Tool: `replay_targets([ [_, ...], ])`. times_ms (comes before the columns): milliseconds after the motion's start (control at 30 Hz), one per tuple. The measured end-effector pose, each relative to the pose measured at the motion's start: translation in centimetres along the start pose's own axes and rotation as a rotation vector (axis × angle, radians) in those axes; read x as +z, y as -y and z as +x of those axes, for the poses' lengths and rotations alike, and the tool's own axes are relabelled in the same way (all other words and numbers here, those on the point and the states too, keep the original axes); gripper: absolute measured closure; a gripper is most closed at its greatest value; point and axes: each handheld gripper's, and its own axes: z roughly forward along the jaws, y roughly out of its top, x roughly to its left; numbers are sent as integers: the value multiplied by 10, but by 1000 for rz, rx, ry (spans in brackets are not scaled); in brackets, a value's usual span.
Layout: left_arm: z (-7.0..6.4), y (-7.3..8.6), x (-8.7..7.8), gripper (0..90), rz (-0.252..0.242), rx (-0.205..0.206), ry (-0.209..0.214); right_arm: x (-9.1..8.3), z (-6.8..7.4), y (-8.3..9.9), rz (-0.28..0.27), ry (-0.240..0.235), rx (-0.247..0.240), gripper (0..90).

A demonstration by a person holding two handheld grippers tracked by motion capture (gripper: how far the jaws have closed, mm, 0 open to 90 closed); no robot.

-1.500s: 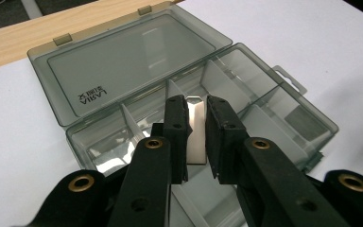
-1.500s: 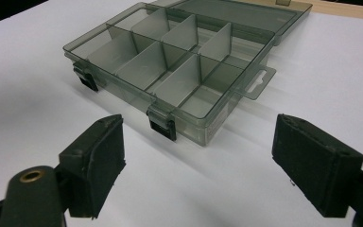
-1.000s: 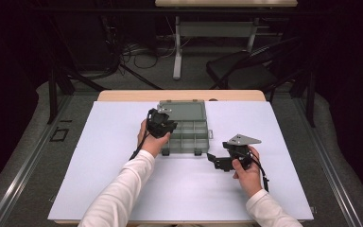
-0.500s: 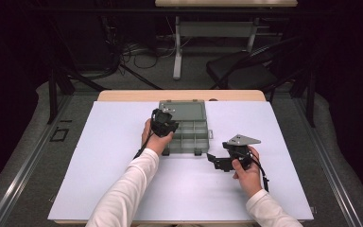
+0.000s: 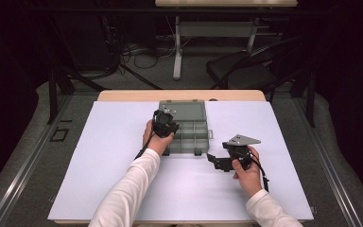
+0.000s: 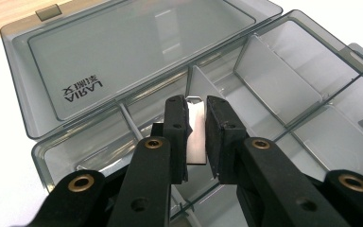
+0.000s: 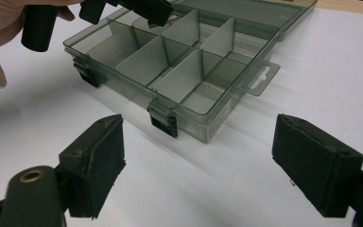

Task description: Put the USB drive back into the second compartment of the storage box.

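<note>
A smoky grey compartment box [image 5: 194, 137] lies open in the middle of the white table, its lid [image 6: 123, 56] folded back flat. My left gripper [image 6: 196, 106] hangs over the box's left compartments, shut on a thin pale divider plate [image 6: 197, 139] that stands upright between the pads. From above, the left gripper [image 5: 163, 124] sits at the box's left edge. My right gripper [image 7: 203, 165] rests low on the table in front of the box's right corner, open, with nothing between its pads [image 7: 94, 165]. From above, the right gripper [image 5: 216, 162] points left towards the box.
Fixed dividers [image 7: 170, 66] split the box into several compartments, and two black latches [image 7: 163, 124] sit on its front wall. The white mat [image 5: 123, 189] covers a wooden table. A chair [image 5: 246, 71] and cables lie beyond the far edge.
My left gripper has shifted slightly to the right, further over the box. The right gripper has stayed put.
</note>
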Motion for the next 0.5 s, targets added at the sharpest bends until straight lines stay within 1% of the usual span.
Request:
replay_targets([
  [33, 0, 0, -1, 787, 12, 4, 9, 0, 0, 0, 0, 0, 0, 173],
  [333, 0, 0, 0, 786, 10, -1, 1, 0, 0, 0, 0, 0, -1, 173],
  [367, 0, 0, 0, 771, 11, -1, 4, 0, 0, 0, 1, 0, 0, 173],
  [400, 0, 0, -1, 730, 8, -2, 5, 0, 0, 0, 1, 0, 0, 173],
  [433, 0, 0, -1, 710, 1, 3, 1, 0, 0, 0, 0, 0, -1, 173],
  [467, 0, 0, -1, 705, -6, 6, -5, 0, 0, 0, -1, 0, -1, 173],
  [500, 0, 0, -1, 693, -12, 0, -7, 0, 0, 0, 0, -1, 0, 173],
])
